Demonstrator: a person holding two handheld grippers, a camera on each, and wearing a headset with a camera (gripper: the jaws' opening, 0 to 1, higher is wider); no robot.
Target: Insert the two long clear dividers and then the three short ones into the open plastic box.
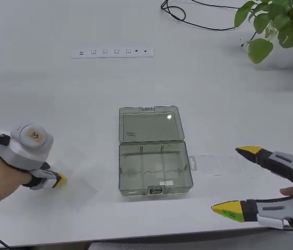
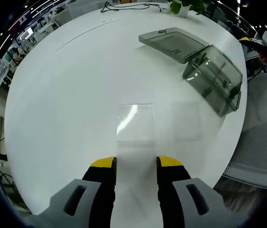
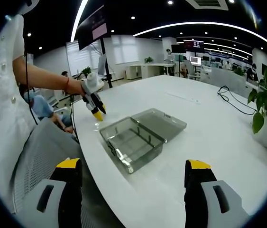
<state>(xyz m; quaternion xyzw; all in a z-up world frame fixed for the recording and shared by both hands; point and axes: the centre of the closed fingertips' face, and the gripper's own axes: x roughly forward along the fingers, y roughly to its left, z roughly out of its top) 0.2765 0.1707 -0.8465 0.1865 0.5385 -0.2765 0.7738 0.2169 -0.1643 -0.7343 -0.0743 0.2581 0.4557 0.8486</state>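
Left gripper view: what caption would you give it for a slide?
Left gripper, jaws apart, aimed at a clear divider lying flat on the white table, open box beyond.

White table [image 1: 214, 94] with a power strip [image 1: 112, 52] far across it, a black cable [image 1: 198, 15] and a plant [image 1: 279, 23] far right. A mesh chair [image 3: 38, 156] stands near. Curved ceiling lights [image 3: 195, 26] glow overhead.
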